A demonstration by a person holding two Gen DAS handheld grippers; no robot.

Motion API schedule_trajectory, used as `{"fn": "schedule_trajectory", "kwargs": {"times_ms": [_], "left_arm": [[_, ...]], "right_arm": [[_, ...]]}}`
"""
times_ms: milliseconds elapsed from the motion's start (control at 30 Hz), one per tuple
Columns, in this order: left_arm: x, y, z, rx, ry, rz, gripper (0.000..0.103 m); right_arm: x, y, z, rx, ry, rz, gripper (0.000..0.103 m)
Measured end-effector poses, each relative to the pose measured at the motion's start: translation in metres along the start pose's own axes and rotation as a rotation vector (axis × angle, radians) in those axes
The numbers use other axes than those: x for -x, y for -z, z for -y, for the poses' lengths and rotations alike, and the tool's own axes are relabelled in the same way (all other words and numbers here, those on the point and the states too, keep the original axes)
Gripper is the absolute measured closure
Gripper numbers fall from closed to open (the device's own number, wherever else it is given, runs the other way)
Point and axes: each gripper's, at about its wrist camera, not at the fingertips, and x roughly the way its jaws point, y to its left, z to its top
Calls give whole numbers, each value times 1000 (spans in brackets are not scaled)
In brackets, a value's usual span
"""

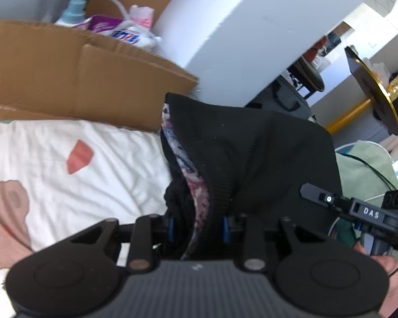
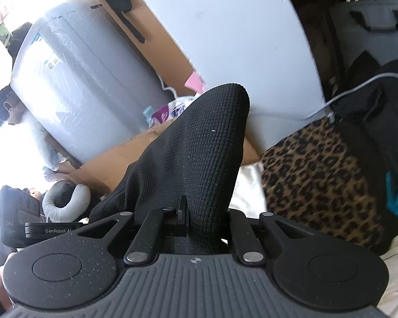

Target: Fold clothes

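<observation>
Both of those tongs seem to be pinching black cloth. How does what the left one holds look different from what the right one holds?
The left tongs grip a ribbed edge of the black knit garment, where a patterned pink-and-white lining shows. The right tongs grip plain waffle-textured black knit, with no lining visible. The left bunch spreads wide; the right rises in a narrow peak. Both tongs are closed on black cloth, lifted off the bedding.

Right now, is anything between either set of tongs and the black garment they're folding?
Nothing visible. The left tongs are already shut on the black knit garment, with its patterned lining showing at the edge. The right tongs are also shut on the black knit garment, which rises bunched above them.
</observation>
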Motion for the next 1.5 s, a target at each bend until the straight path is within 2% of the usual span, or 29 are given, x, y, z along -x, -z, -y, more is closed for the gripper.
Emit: {"fn": "schedule_trajectory", "kwargs": {"times_ms": [467, 667, 833, 1000, 1133, 1267, 1500], "left_arm": [[-11, -18, 120, -52, 45, 49, 69], [-16, -19, 145, -60, 67, 52, 69], [-25, -9, 150, -41, 91, 35, 69], [-49, 11, 137, 2, 106, 18, 69], [-69, 27, 120, 27, 116, 20, 69], [-97, 42, 98, 106, 125, -9, 69], [-144, 55, 64, 161, 141, -19, 69]], "right_arm": [[96, -73, 37, 24, 68, 72, 94], [123, -95, 52, 16, 66, 71, 94], [131, -95, 67, -8, 79, 57, 94], [125, -78, 80, 5, 113, 47, 94], [110, -59, 90, 3, 144, 53, 94], [91, -42, 103, 10, 166, 57, 94], [52, -18, 125, 48, 225, 60, 94]]}}
